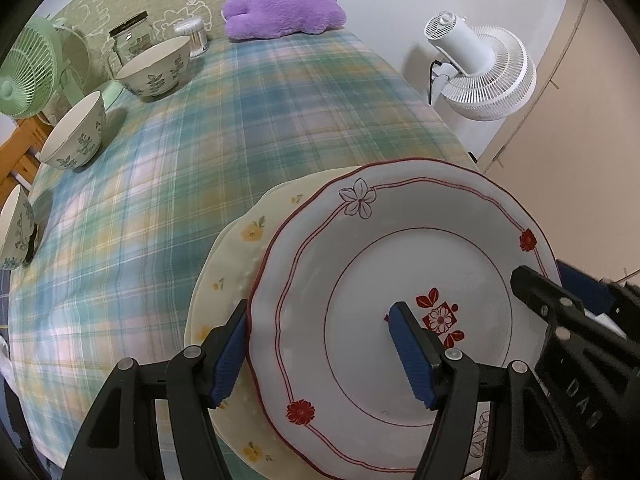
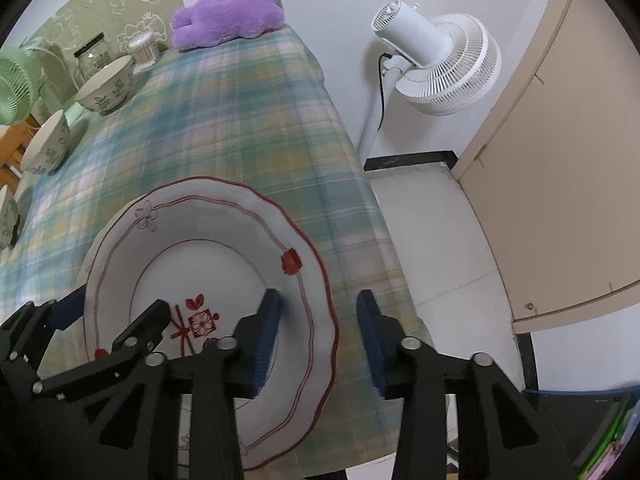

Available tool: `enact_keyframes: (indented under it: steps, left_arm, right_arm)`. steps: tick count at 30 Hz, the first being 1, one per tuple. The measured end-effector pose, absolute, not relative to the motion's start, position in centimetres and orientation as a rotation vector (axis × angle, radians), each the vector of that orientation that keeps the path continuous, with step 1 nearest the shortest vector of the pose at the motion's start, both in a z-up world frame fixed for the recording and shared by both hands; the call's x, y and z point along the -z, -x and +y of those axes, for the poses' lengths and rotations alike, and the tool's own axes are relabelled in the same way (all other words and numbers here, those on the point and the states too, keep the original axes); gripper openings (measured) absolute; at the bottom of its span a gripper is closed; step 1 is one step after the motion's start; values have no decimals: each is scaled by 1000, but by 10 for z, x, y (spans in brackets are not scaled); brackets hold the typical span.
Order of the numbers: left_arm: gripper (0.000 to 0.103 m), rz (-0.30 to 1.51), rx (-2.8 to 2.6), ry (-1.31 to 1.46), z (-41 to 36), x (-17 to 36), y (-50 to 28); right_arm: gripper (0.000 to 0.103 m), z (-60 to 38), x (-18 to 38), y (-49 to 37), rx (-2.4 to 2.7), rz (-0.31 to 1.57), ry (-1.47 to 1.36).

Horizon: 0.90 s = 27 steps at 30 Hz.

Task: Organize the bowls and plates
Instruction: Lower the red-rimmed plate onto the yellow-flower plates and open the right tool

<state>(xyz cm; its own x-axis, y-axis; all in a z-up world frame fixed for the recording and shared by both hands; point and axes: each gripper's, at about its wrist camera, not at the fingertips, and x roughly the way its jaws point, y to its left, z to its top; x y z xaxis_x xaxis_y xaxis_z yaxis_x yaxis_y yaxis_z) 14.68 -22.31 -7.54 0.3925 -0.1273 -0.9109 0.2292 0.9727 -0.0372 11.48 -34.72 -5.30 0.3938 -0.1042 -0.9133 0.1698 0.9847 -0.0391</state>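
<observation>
Along the far left edge of the plaid tablecloth (image 1: 248, 120) stand three leaf-patterned bowls (image 1: 156, 68), well clear. My left gripper (image 1: 320, 356) and right gripper (image 2: 318, 344) gape wide, each straddling a rim of the red-trimmed white plate (image 1: 400, 280), which lies flat on a yellow-flowered cream plate (image 1: 232, 264).

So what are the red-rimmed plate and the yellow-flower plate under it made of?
Red-rimmed plate: looks like glazed ceramic, judging by its smooth white surface, printed red flowers and scalloped rim. Yellow-flower plate: probably also ceramic, cream with a duller look, though melamine cannot be ruled out.
</observation>
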Motion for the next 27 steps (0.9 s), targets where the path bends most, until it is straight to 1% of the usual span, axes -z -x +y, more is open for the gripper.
enact_keyframes:
  steps: [1,4,18,27]
  left_arm:
    - [68,1148,226,-94,-222,75,-147]
    - [65,1158,234,-52,-215,72,-149]
    - [65,1147,147,-61,-191,67,-146]
    - [65,1136,118,-126,-196,72,-145]
  right_arm:
    - [31,-343,53,-114,179,1149,-37]
    - [31,-339,53,-115,195,1152,-11]
    - [31,-318,57,-125,112,1184,-12]
    - [31,-314,63,-130,115,1198,-21]
